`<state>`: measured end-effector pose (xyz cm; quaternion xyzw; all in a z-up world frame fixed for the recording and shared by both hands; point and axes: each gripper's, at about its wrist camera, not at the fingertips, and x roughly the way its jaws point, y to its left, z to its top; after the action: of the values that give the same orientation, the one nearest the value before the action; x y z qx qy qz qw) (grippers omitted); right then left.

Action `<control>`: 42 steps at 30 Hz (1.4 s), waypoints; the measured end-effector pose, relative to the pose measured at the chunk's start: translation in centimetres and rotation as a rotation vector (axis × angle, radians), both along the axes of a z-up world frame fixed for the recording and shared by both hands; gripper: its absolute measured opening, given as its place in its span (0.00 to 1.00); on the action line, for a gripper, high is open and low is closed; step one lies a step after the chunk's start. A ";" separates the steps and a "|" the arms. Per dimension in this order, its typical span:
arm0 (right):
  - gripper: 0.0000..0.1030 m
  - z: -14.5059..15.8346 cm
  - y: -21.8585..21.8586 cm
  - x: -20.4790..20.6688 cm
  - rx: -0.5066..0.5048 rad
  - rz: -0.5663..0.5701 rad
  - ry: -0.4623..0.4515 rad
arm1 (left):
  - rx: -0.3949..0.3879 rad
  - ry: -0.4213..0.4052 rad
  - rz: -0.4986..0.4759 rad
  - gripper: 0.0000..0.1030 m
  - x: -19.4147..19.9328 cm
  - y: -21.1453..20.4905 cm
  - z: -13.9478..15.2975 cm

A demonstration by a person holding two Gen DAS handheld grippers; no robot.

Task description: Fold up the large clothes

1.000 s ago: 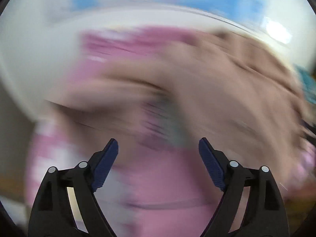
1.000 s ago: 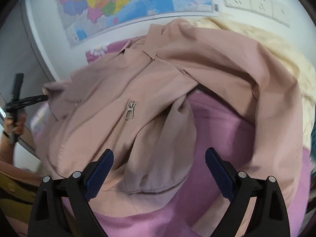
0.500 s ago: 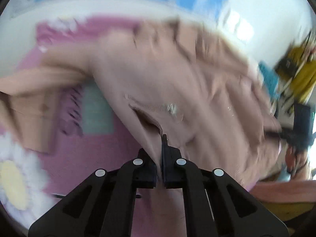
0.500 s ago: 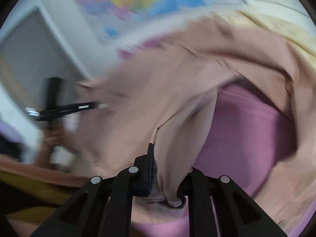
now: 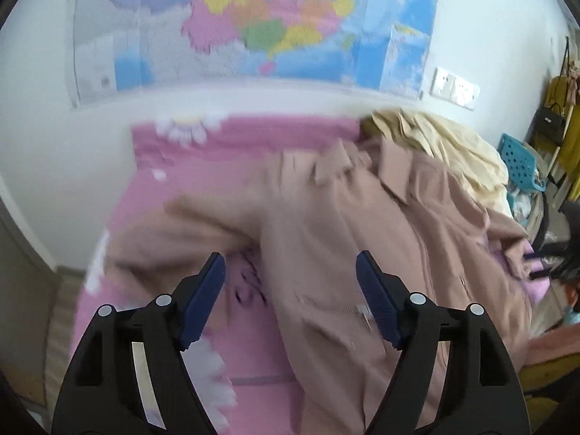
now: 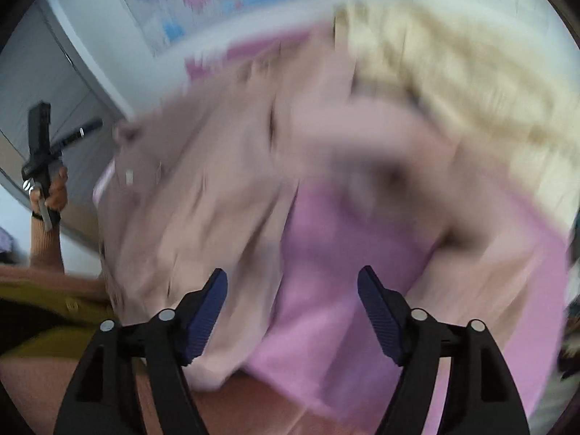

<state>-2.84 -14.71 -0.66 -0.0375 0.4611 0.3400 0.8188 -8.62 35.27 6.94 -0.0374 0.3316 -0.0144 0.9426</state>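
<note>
A dusty-pink zip jacket (image 5: 380,253) lies spread and rumpled on a pink bedcover (image 5: 217,166). My left gripper (image 5: 290,264) hovers above the jacket's left part. Its jaws are opening, and nothing is pinched between the blue pads (image 5: 203,297). In the blurred right wrist view the jacket (image 6: 203,195) fills the left and middle over the pink bedcover (image 6: 326,290). My right gripper (image 6: 293,275) hangs over a fold of it. Its jaws are opening too, with no cloth pressed by the pads (image 6: 377,311). A hand (image 6: 54,192) at the far left holds the left gripper's handle.
A cream garment (image 5: 446,145) is heaped at the back right of the bed, beside the jacket's collar. A coloured map (image 5: 253,25) and wall sockets (image 5: 455,87) are on the white wall behind. A blue basket (image 5: 518,159) and clutter stand at the right.
Half a second ago both grippers were shut on folds of the jacket. Both have since let the cloth go, opened wide and lifted away from it.
</note>
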 end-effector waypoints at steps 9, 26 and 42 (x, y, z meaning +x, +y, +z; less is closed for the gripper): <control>0.76 2.0 9.5 10.9 -0.115 -0.140 -0.325 | 0.190 0.044 -0.099 0.69 13.0 -7.2 -1.3; 0.10 -0.2 14.8 17.1 -0.332 -0.052 -0.369 | 0.156 0.321 -0.062 0.01 31.3 -10.1 -8.0; 0.63 2.2 8.5 20.8 -0.194 -0.198 -0.403 | 0.155 0.268 0.004 0.56 33.4 -8.9 -6.4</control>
<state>17.98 -6.21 1.53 -0.1376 0.3205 0.1980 0.9161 24.79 26.33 0.58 0.0331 0.4545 0.0183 0.8899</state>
